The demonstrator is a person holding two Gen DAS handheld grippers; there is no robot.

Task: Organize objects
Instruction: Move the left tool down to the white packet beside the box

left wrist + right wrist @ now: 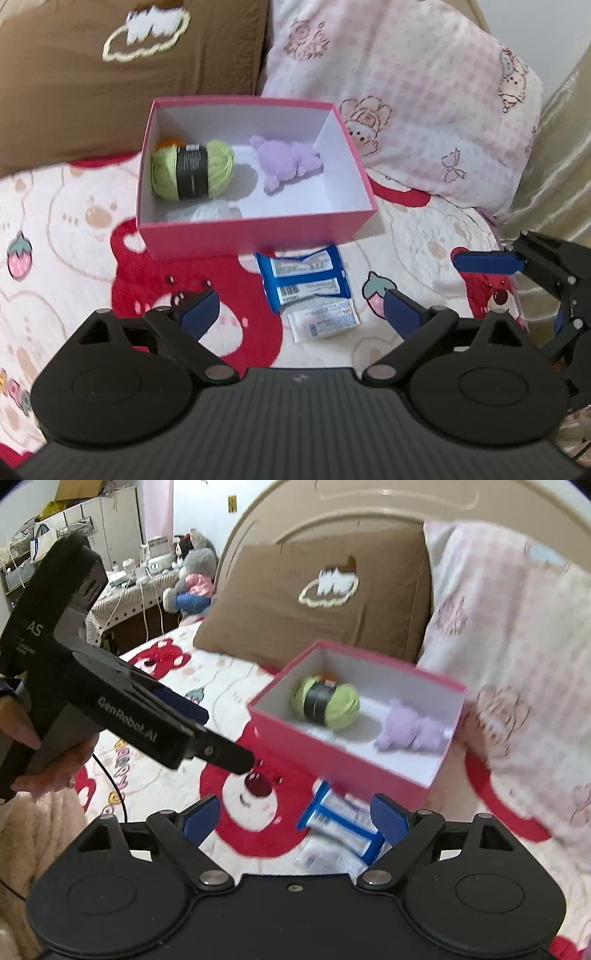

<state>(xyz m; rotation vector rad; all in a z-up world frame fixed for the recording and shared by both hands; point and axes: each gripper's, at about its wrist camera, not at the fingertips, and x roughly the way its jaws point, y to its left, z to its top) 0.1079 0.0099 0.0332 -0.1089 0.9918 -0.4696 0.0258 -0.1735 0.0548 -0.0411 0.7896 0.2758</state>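
A pink box (255, 236) (332, 764) stands on the bed. It holds a green yarn ball (194, 168) (327, 701), a purple plush bear (286, 160) (413, 725) and a white packet (203, 214). Something orange (170, 142) peeks out behind the yarn. Two blue packets (304, 278) (343, 821) and a white sachet (323, 319) (325, 856) lie on the blanket just in front of the box. My left gripper (299, 312) is open and empty, hovering just short of the packets. My right gripper (295, 818) is open and empty over the packets; it also shows in the left wrist view (524, 288).
A brown pillow (122, 74) (317, 594) and a pink pillow (406, 92) (517, 627) lean behind the box. The bedspread (55, 240) has a red bear print. A cluttered side table (136, 587) and a plush toy (195, 576) stand beyond the bed's left edge.
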